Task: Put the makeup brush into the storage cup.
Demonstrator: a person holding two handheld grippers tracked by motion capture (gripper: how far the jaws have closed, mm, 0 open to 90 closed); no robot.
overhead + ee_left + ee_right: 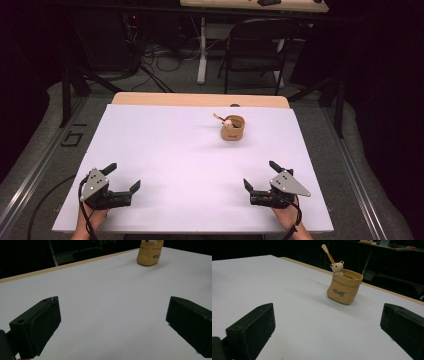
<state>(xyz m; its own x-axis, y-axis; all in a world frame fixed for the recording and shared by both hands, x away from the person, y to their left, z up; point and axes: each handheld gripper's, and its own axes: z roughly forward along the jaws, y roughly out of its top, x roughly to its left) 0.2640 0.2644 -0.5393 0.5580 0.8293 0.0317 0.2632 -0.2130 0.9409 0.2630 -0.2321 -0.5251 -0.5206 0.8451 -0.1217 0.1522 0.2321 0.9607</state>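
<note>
The person has both hands low at the near edge of the white table (165, 150), 1 gripper in each. The left gripper (123, 177) rests at the near left corner with its 2 black jaws spread wide apart and nothing between them; in the left gripper view those jaws stand at the 2 sides of the frame with bare white board in the gap. The right gripper (261, 175) sits at the near right, its jaws likewise spread and holding nothing, and a grey three-cornered plate rides on top of it.

Well ahead of both grippers, toward the far side of the table, stands a small tan pot shaped like a sack (233, 129). From the right gripper it lies forward and slightly toward the left; from the left gripper it lies forward and well off to the right, showing at the top of that gripper's view (149, 252). In the right gripper view the pot (344, 288) stands upright, with dark lettering on its front and its rim rolled over. A little white bear figure (337, 267) peeks over the rim, and a wooden spoon (327, 252) leans out of the pot behind it, tilted away.

Beyond the table stands a dark folding chair (257, 47).
</note>
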